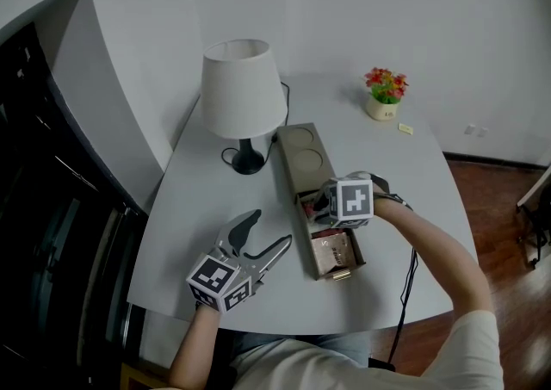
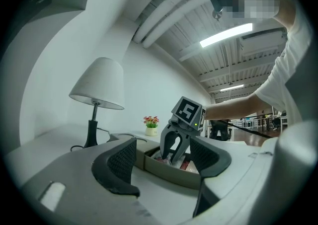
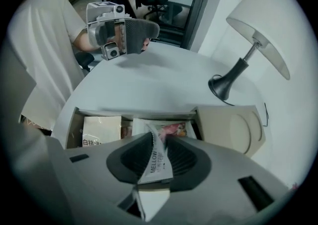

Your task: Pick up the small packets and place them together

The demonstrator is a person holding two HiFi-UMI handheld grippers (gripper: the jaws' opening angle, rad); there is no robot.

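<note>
A long beige organiser tray (image 1: 297, 164) lies on the pale table. My right gripper (image 1: 318, 207) points steeply down into its middle compartment. There it is shut on a small white packet (image 3: 159, 164) printed "MELLOW", which stands upright between the pads. A pink-printed packet (image 3: 175, 129) lies just beyond it. A cream packet (image 3: 102, 130) sits in the neighbouring compartment, seen from the head view as brownish packets (image 1: 331, 249) at the tray's near end. My left gripper (image 1: 269, 233) rests level on the table left of the tray, open and with nothing in it.
A white-shaded lamp (image 1: 243, 91) with a black base stands behind the tray, its cord trailing on the table. A small flower pot (image 1: 385, 95) sits at the far right. A dark cabinet (image 1: 52, 207) flanks the table's left edge.
</note>
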